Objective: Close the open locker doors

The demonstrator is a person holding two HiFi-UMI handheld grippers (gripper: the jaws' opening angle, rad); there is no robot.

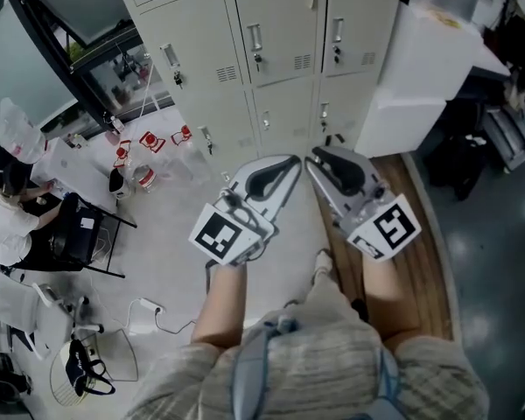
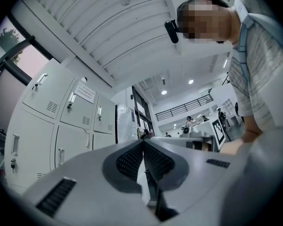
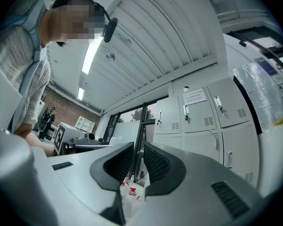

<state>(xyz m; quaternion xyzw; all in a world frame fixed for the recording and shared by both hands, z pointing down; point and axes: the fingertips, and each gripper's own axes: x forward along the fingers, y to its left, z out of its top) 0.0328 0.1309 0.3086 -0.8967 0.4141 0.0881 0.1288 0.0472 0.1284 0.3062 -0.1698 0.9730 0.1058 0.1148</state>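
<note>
while the lockers (image 1: 280, 51) stand apart ahead, the left gripper (image 1: 294, 159) is clenched empty, the right gripper (image 1: 311, 157) slightly parted.

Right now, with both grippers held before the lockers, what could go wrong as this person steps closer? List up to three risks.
Trip: a white power strip lies loose on the floor to the left.
Kick: red-and-white items sit on the floor before the lockers.
Snag: the right gripper has its jaws apart and empty; one could catch a door handle.
</note>
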